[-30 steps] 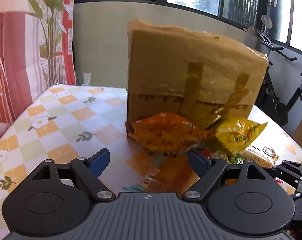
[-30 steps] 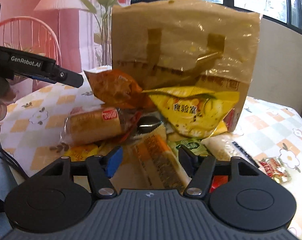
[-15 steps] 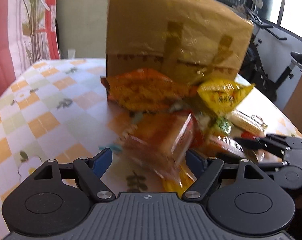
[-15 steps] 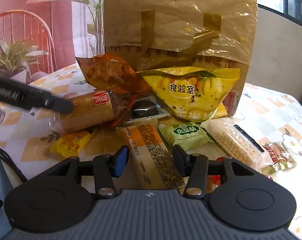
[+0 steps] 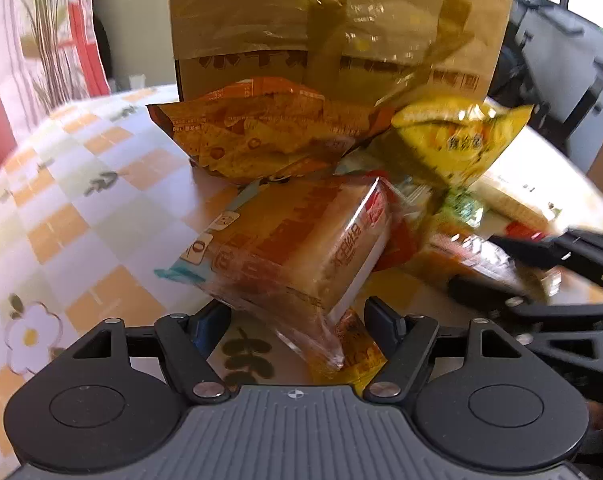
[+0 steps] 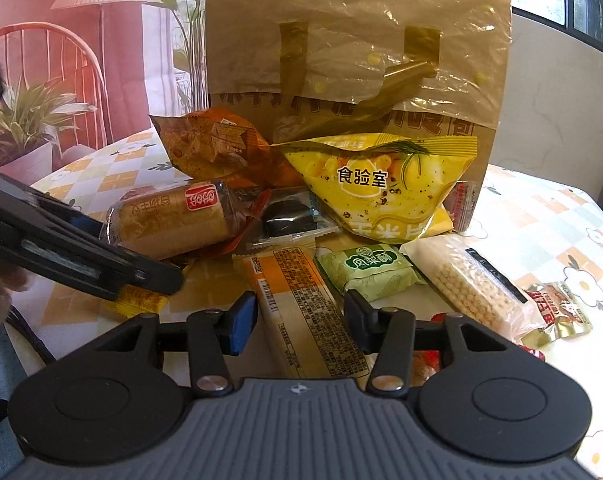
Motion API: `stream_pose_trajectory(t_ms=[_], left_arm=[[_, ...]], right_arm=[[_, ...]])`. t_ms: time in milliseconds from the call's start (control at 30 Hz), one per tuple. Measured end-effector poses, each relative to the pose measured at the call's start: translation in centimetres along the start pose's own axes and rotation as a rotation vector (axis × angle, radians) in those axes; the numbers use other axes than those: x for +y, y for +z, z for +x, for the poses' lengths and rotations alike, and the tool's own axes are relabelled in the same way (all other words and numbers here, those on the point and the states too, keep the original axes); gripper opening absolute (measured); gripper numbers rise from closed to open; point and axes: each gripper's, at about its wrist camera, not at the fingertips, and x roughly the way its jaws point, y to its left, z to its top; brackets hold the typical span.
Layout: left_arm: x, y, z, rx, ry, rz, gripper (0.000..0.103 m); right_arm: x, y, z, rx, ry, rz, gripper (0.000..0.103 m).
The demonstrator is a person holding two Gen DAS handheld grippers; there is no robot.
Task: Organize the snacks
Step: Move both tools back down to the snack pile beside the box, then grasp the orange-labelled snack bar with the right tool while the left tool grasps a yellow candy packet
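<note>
A pile of snacks lies on the table in front of a tall brown paper bag (image 6: 357, 60). My left gripper (image 5: 297, 322) is open, its fingers either side of the near end of a clear-wrapped bread loaf (image 5: 297, 248), which also shows in the right wrist view (image 6: 173, 220). My right gripper (image 6: 299, 312) is open around the near end of a long orange bar (image 6: 301, 312). An orange chip bag (image 5: 261, 136) and a yellow chip bag (image 6: 381, 184) lean on the paper bag.
A green packet (image 6: 369, 268), a puffed rice bar (image 6: 473, 288), a dark wrapped cake (image 6: 287, 220) and small red candies (image 6: 561, 308) lie on the checked tablecloth (image 5: 61, 200). A small yellow packet (image 5: 353, 356) lies under the loaf. The left gripper's arm (image 6: 73, 248) crosses the right wrist view.
My left gripper has moved forward and right until its fingers straddle the bread loaf. My right gripper has closed in on the orange bar and its jaws have narrowed slightly.
</note>
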Motion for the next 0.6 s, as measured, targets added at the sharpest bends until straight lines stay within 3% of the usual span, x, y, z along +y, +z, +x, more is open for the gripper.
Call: stream_pose_trajectory(t_ms=[333, 600], left_arm=[[1.0, -0.6, 0.1, -0.018, 0.046, -0.022, 0.076], [3.9, 0.2, 0.6, -0.032, 0.088, -0.063, 0.076]], right_arm=[[0.5, 0.8, 0.6, 0.054, -0.005, 0.002, 0.049], [0.0, 1.8, 2.0, 0.123, 0.029, 0.081, 0.046]])
